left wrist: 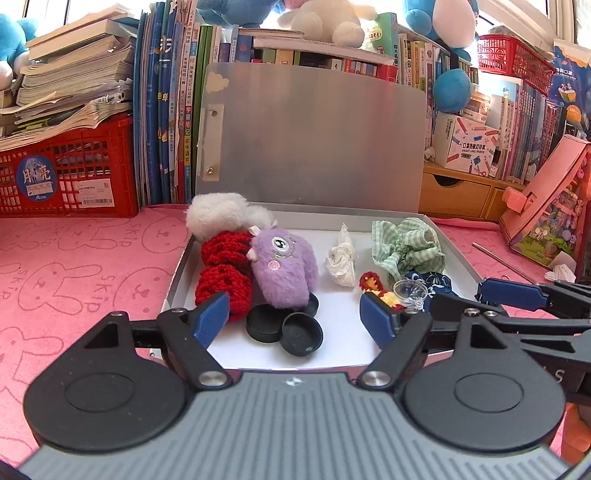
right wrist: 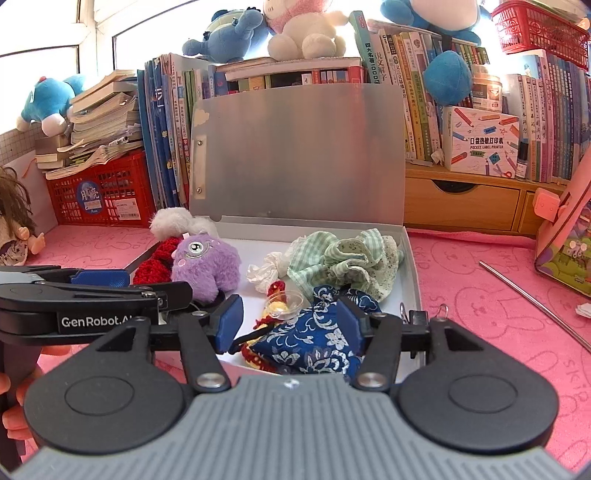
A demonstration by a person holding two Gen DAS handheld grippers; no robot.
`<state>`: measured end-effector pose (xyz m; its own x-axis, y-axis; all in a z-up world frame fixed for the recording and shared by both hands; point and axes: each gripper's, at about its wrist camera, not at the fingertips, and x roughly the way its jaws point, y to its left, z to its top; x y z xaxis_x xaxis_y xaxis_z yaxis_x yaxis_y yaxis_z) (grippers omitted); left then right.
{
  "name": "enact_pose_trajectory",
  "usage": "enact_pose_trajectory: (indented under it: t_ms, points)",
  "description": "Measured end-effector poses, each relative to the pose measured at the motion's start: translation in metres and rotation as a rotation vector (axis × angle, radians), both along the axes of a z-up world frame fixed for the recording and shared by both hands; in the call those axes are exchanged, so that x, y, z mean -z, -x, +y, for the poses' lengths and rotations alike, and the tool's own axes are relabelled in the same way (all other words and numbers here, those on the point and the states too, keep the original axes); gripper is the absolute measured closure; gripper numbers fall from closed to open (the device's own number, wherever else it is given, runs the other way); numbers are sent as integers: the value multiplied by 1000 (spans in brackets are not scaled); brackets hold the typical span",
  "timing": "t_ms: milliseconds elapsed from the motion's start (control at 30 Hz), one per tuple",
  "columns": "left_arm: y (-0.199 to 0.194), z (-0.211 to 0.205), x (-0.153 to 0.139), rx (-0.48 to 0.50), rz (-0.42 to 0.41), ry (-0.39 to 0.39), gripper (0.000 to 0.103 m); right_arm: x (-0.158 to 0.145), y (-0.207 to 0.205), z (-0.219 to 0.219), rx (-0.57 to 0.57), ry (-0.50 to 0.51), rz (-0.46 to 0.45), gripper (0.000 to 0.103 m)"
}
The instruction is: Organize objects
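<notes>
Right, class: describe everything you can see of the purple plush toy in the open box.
The purple plush toy is a fuzzy, rounded monster with one large embroidered eye, a pink cheek patch and small pale horns. It lies tilted in the left part of the grey box, against the red knitted piece on its left, its lower end resting over the black round lids. Neither gripper touches it.

I see a pink rabbit-print cloth (left wrist: 74,266) covering the table. At twelve o'clock stands a packed row of books (right wrist: 413,92) with plush toys (right wrist: 306,33) on top; at ten o'clock a red crate (left wrist: 66,173) bears stacked papers; at two o'clock, a wooden drawer unit (right wrist: 461,199). Daylight floods through windows behind
</notes>
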<state>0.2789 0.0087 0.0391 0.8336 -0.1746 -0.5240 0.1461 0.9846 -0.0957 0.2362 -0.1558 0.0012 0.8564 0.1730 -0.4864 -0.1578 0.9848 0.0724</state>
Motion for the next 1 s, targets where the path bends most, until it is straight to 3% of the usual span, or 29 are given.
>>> enact_pose_trajectory:
  t_ms: [133, 233, 567, 833, 1000]
  points:
    - [18, 4, 0, 3, 6, -3, 14, -1, 17, -7, 34, -16, -4, 11]
    - [34, 6, 4, 4, 15, -22, 12, 2, 31, -11, 35, -33, 7, 4]
    - [84, 12, 30, -20, 87, -41, 11, 27, 70, -11, 68, -37, 98, 2]
    - [112, 16, 44, -30, 106, -39, 8, 40, 96, -9, 80, -32, 156, 0]
    - [115, 12, 47, -37, 92, -78, 6, 41, 100, -12, 110, -30, 163, 0]
